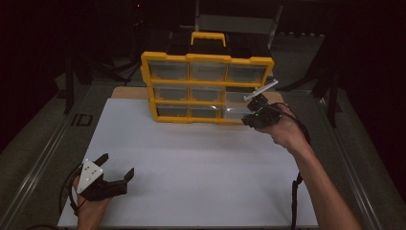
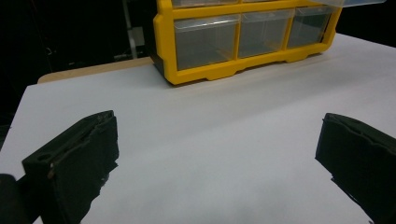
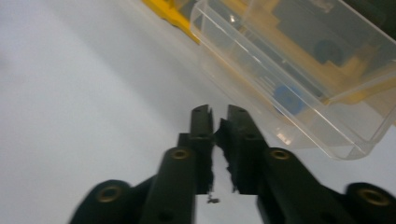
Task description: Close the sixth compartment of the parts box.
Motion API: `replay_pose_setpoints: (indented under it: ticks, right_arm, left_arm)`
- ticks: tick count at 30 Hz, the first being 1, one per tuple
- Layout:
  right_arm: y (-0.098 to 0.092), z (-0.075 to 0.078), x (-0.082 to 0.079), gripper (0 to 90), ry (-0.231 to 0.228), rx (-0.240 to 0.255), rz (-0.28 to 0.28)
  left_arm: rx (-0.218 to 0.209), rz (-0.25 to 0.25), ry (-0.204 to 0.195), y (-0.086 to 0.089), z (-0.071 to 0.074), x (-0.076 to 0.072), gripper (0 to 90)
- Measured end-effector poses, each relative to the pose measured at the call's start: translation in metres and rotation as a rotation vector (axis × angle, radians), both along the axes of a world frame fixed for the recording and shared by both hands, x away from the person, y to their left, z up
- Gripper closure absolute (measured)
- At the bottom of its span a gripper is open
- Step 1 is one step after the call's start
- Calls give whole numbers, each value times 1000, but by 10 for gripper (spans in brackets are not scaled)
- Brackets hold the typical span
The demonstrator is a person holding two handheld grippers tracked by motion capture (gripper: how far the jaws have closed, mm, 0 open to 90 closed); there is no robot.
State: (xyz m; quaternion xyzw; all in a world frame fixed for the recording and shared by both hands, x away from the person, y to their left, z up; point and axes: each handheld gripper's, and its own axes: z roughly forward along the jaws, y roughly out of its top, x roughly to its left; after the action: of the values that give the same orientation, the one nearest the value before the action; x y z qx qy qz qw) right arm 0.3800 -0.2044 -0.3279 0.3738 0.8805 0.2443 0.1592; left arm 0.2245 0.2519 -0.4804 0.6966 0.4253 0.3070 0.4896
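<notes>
The yellow plastic drawer cabinet (image 1: 207, 88) stands upper centre on the white bench (image 1: 191, 163). Right gripper (image 1: 253, 111), fingers pressed together, sits beside a pulled-out clear plastic drawer (image 3: 299, 70). Left gripper (image 1: 117, 167), lower left, fingers spread wide, empty.

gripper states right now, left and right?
Left gripper: open, empty, low over the white table.
Right gripper: shut, nothing visibly between the jaws, beside the clear drawer.
</notes>
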Motion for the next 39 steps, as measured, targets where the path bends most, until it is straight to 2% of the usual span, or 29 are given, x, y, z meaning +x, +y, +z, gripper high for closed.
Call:
replay_pose_setpoints:
  ticks: [1, 4, 11, 29, 39]
  right_arm:
    - [-1, -3, 0, 881, -18, 1, -13]
    - [0, -6, -1, 890, -30, 6, -28]
    - [1, -10, -2, 892, -50, -3, -31]
    - [2, -28, -8, 892, -127, 29, -73]
    - [1, -32, -12, 893, -203, 58, -101]
  left_arm:
    - [0, -1, 0, 0, 0, 0, 0]
    - [0, 0, 0, 0, 0, 0, 0]
    - [-2, 2, -1, 0, 0, 0, 0]
    - [-2, 4, -2, 1, 1, -1, 0]
    - [-1, 4, -3, 1, 1, -1, 0]
